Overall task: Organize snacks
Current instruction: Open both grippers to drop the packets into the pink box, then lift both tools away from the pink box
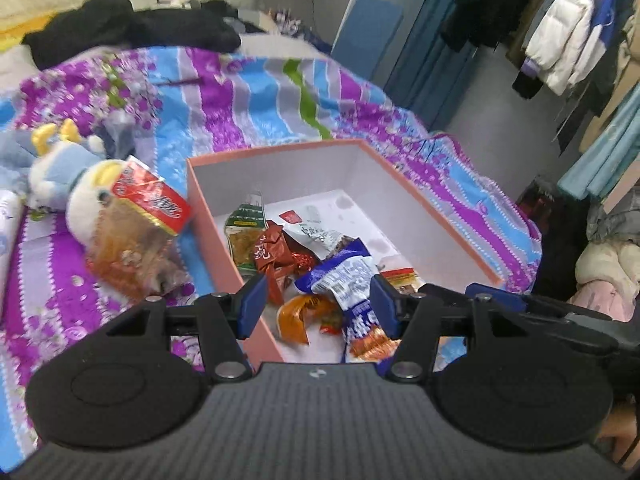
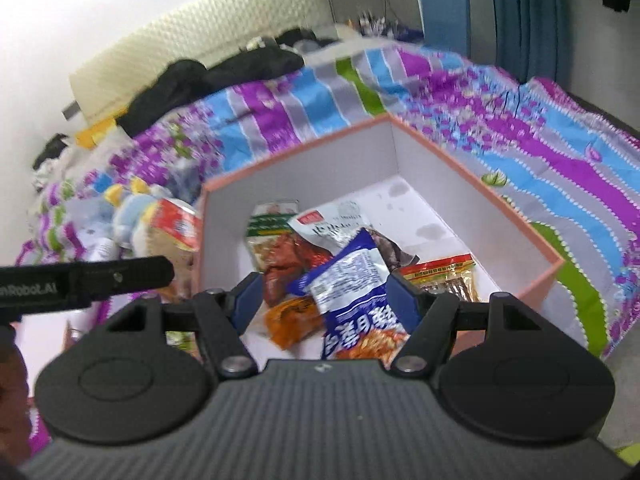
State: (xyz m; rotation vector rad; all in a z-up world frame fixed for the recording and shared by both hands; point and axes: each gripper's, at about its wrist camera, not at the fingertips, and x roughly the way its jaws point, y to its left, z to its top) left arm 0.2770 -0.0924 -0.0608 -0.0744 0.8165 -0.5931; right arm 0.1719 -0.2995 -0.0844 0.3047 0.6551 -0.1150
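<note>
Both grippers, left (image 1: 318, 304) and right (image 2: 320, 300), hover with fingers spread wide over the pink box (image 1: 436, 216) on the bed (image 1: 256, 100), the blue snack packet (image 2: 352, 280) lying loose among other snacks inside.

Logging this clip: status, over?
Left gripper and right gripper open, empty, over pink box. Blue packet on the pile inside. Red-topped packet outside, against plush toy.
</note>
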